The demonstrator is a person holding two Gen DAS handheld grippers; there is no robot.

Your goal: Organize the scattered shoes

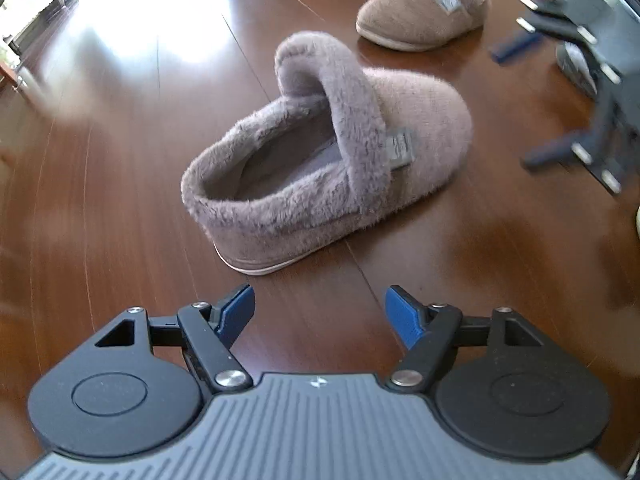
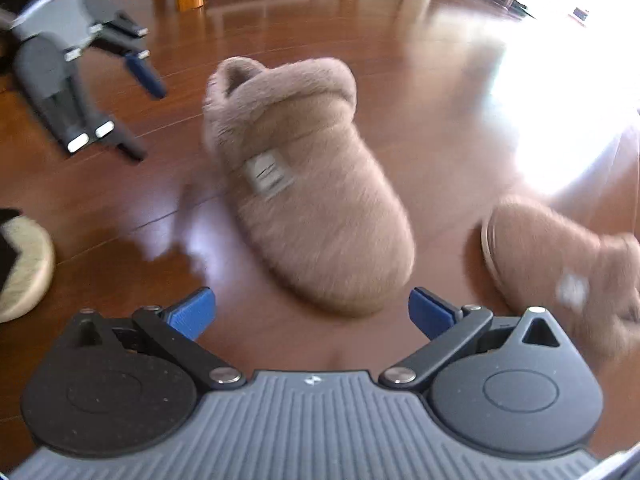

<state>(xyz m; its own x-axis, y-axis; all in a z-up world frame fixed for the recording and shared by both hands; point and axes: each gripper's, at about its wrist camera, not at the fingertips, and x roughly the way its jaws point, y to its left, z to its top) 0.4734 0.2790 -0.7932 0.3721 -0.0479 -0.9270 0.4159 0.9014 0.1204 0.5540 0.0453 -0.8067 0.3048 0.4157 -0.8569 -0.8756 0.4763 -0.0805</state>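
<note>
Two slippers (image 1: 328, 140) (image 1: 424, 4) lie apart and askew on the floor (image 1: 120, 160) — seemingly unpaired, though blurred — both hand-held grippers (image 1: 320, 314) (image 2: 312, 312) spread apart, holding nothing.

The left wrist camera is looking low over the wooden floor (image 1: 120, 200), facing the heel of the near slipper (image 1: 320, 152) close at 12 o'clock. The right wrist camera is facing its toe (image 2: 312, 200). Both are sharing the second slipper (image 1: 424, 4) (image 2: 560, 264).
</note>
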